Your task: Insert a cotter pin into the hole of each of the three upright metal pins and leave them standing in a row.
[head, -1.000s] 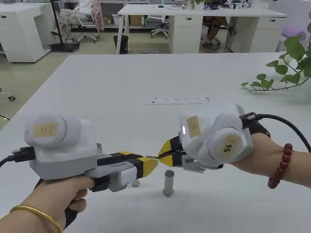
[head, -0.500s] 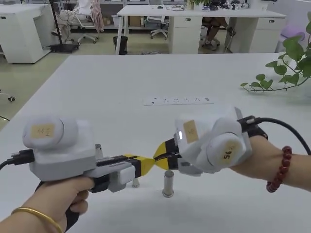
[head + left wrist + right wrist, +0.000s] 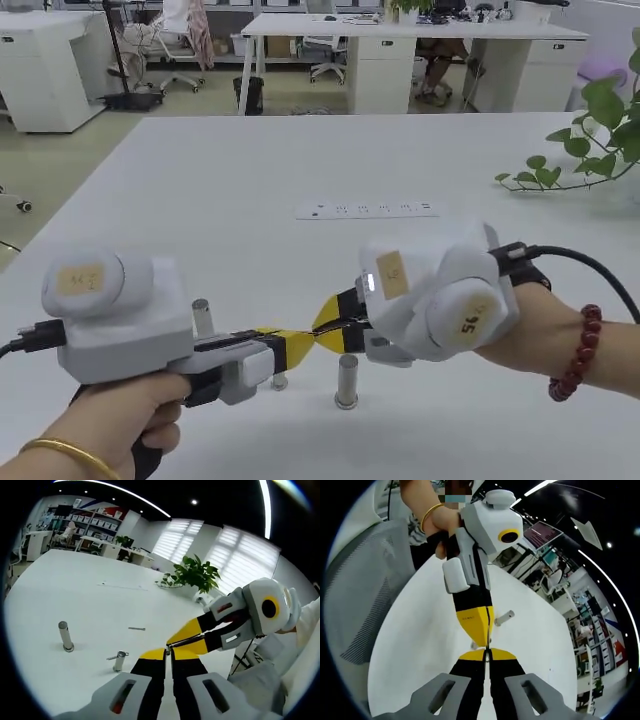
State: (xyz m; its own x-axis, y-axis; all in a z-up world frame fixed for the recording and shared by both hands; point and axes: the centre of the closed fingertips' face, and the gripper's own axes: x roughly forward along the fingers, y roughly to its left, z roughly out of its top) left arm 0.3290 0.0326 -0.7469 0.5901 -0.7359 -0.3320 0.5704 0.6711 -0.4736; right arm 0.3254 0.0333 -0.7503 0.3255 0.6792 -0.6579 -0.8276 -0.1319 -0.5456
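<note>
Head view, left to right. The left gripper (image 3: pixel 303 344), a grey body with black-and-yellow jaws, is held above the white tabletop (image 3: pixel 250 170) and points right. Just behind its body a short silver cylindrical metal pin (image 3: pixel 203 316) stands upright. A second silver pin (image 3: pixel 279 380) sits below the jaws, mostly hidden. The left jaws are drawn together, with no gap at the tips. The right gripper (image 3: pixel 330 325) points left and meets it tip to tip, its jaws pressed narrow. Below the meeting point a third silver pin (image 3: pixel 347 380) stands upright, clear of both tools. On the far side lies a white power strip (image 3: pixel 365 208), and a green leafy plant (image 3: pixel 585 130) is at the right edge.

Left gripper view. A thin grey cotter pin (image 3: pixel 187 640) lies pinched lengthwise between the right gripper's yellow jaws. Its end reaches the left tips, but I cannot tell whether they grip it. On the table one bare pin (image 3: pixel 65 636) stands upright and a nearer pin (image 3: pixel 119 660) has wire crossing its top. A loose cotter pin (image 3: pixel 136 628) lies flat beyond them.
</note>
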